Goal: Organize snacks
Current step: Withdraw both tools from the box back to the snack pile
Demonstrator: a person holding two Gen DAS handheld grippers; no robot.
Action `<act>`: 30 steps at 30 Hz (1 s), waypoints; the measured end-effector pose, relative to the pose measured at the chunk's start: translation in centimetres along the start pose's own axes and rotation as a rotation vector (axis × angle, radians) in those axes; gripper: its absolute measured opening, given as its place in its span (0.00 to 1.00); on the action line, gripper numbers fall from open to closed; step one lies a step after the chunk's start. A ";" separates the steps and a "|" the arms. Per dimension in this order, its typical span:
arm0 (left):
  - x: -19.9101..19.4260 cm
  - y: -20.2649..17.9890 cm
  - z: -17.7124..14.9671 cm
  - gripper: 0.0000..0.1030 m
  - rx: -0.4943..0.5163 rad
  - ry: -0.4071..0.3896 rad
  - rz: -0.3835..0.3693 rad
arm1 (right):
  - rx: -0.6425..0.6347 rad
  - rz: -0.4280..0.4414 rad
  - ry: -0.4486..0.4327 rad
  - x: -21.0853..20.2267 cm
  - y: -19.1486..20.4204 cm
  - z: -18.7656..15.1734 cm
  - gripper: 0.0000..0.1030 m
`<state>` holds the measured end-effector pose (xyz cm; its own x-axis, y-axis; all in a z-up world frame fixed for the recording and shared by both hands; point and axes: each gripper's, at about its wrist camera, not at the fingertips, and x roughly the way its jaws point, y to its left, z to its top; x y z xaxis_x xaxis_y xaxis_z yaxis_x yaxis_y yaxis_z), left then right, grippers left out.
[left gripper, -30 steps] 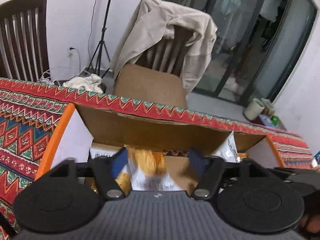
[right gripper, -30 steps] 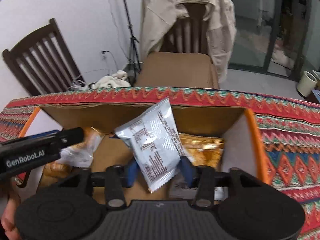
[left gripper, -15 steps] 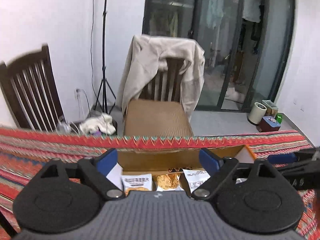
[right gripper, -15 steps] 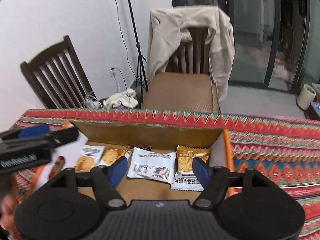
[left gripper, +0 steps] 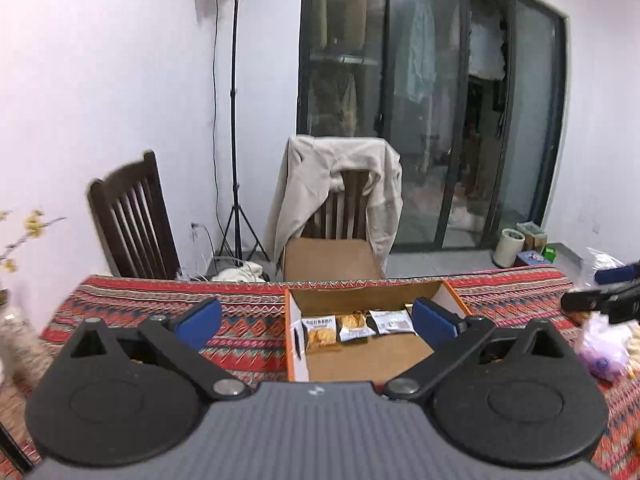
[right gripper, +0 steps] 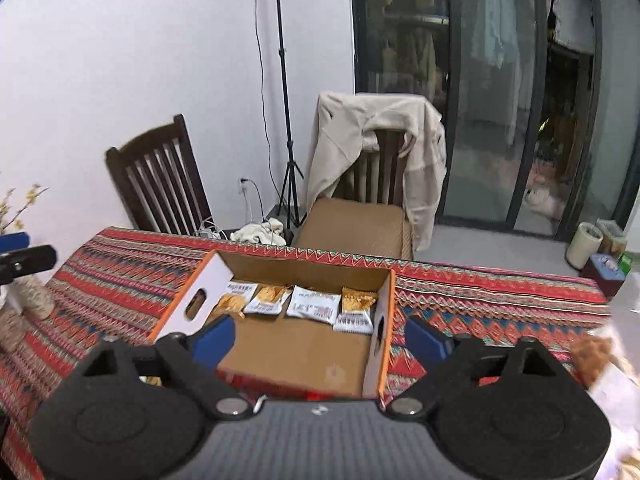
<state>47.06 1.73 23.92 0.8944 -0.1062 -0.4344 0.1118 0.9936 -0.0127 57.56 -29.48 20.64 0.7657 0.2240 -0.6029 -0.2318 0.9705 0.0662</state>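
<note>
1. Rectangular cardboard box, orange-edged, sits on the woven zigzag-patterned counter.
2. Four glossy snack packets line its 12 o'clock wall.
3. Left gripper and right gripper both released, empty.

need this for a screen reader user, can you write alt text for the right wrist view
An open cardboard box sits on a red patterned tablecloth, with four snack packets in a row along its far wall. The right gripper is open and empty in front of it; two wooden chairs stand behind.
</note>
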 end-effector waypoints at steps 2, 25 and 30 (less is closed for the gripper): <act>-3.7 0.2 -1.6 1.00 0.006 -0.026 -0.006 | -0.015 -0.018 -0.030 -3.5 0.9 -1.4 1.00; -25.7 0.3 -29.8 1.00 0.031 -0.145 0.062 | -0.107 0.071 -0.142 -24.4 8.3 -32.9 1.00; -24.7 0.3 -32.9 1.00 0.041 -0.106 0.103 | 0.011 0.104 -0.160 -22.0 8.2 -38.9 1.00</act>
<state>10.74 5.86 5.07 0.9425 -0.0088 -0.3340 0.0325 0.9973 0.0653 15.48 -29.96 3.52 0.8238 0.3336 -0.4583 -0.3089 0.9421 0.1305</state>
